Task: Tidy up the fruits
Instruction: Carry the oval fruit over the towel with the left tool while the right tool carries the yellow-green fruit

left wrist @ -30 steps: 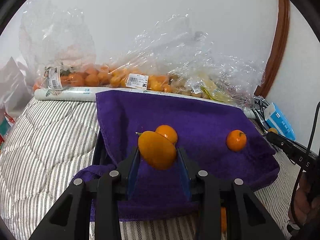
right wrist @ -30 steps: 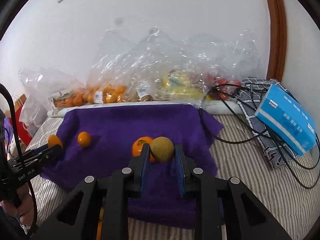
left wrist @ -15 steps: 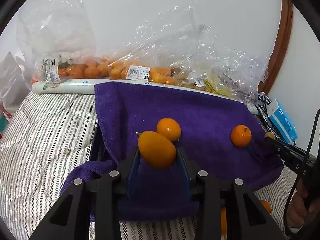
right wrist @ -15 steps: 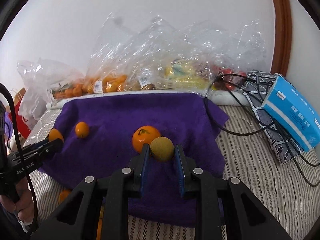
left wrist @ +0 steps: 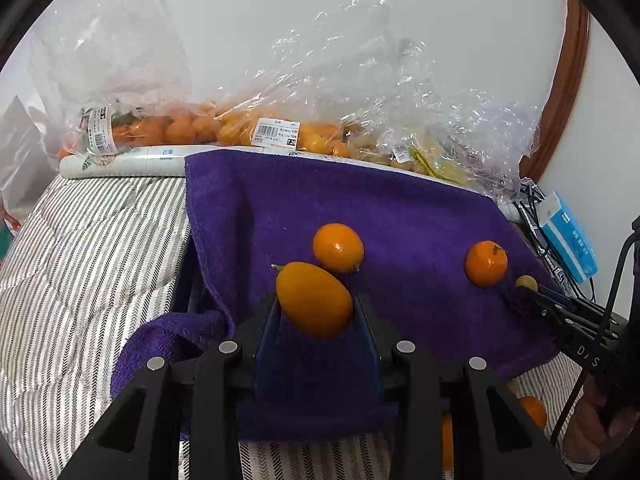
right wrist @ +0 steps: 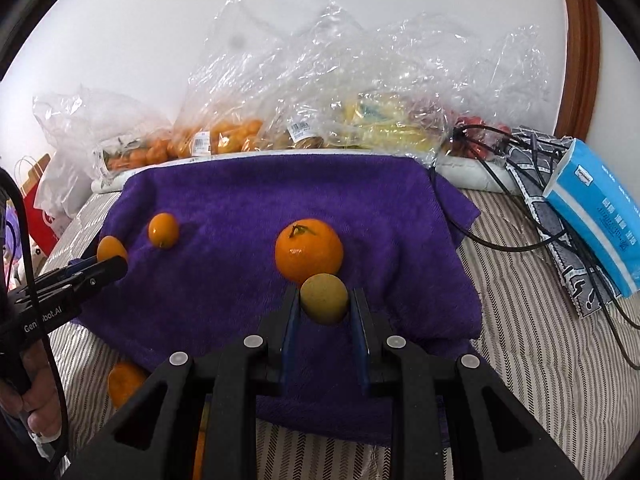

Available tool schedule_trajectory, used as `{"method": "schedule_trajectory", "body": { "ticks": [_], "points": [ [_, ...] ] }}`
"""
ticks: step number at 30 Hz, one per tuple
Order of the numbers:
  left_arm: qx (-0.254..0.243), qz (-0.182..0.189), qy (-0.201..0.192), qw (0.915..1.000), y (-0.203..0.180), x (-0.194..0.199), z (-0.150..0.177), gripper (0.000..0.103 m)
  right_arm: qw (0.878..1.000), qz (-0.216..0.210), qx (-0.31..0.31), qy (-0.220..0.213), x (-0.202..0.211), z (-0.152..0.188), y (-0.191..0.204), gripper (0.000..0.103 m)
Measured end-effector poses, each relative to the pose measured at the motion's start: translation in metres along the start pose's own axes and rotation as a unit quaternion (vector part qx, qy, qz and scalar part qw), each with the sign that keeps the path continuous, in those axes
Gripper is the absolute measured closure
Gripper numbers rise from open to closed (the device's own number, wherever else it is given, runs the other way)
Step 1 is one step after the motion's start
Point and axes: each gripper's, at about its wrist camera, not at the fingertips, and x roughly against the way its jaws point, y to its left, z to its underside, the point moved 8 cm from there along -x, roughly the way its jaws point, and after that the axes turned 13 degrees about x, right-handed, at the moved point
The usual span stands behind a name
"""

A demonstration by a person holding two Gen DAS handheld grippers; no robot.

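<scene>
Left wrist: our left tool [left wrist: 316, 308] grips an oval kumquat [left wrist: 314, 299] above the purple towel [left wrist: 400, 216], near a second kumquat [left wrist: 338, 247].
Right wrist: our right tool [right wrist: 325, 306] clamps a yellowish fruit [right wrist: 324, 298] just before a mandarin [right wrist: 309, 250] on the towel [right wrist: 240, 280].

Wrist views, shared purple towel [left wrist: 400, 216]

Clamped between black right tongs [right wrist: 325, 300]: a small round yellow-brown fruit [right wrist: 324, 298], above purple terry towel [right wrist: 248, 200], just before a stemmed orange mandarin [right wrist: 309, 250].
</scene>
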Motion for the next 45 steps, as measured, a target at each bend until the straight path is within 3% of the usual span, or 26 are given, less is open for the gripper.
{"method": "schedule_trajectory", "body": {
  "ticks": [31,39,45],
  "points": [
    [-0.017,-0.008,0.018,0.9997,-0.004,-0.007,0.007,0.067,1.0,-0.007,0.01,0.028,-0.011,0.004,0.007,0.078],
    [-0.018,0.001,0.011,0.9998,-0.007,-0.003,0.008,0.067,1.0,-0.012,0.008,0.028,-0.01,0.003,0.009,0.071],
    [-0.035,0.025,-0.022,0.9988,-0.02,0.017,0.003,0.053,1.0,-0.019,0.001,0.024,-0.01,0.003,0.008,0.065]
  ]
}}
